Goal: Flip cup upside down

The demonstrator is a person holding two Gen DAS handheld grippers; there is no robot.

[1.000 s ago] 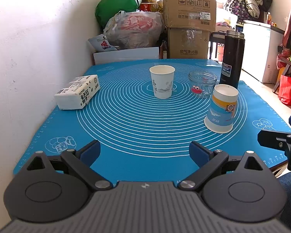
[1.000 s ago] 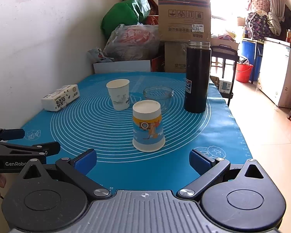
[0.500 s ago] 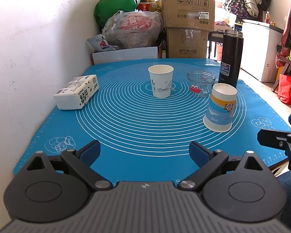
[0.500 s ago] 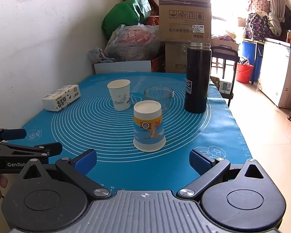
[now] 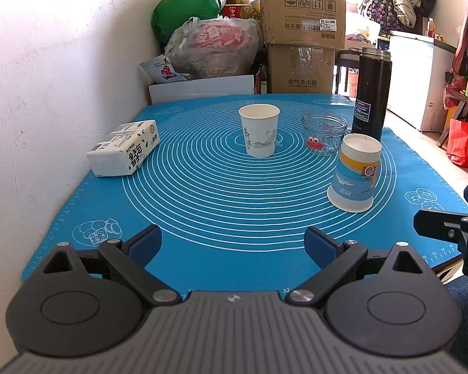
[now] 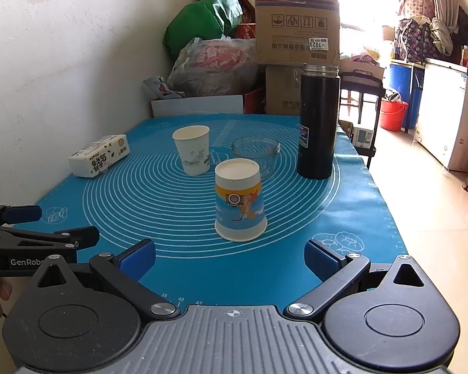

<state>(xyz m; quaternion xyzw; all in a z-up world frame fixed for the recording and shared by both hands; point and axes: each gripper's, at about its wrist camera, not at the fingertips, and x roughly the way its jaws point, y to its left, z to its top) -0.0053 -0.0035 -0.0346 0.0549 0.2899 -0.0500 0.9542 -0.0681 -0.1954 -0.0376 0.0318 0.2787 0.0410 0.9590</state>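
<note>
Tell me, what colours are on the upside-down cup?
White upside-down cup with orange and blue bands; clearest from the right wrist.

Open mat before cup; jar just beside.

On the mat, the upright cup stands at centre. The tissue pack lies at its nine o'clock, the glass jar at three o'clock with the flask beyond, the upturned cup at four o'clock.
</note>
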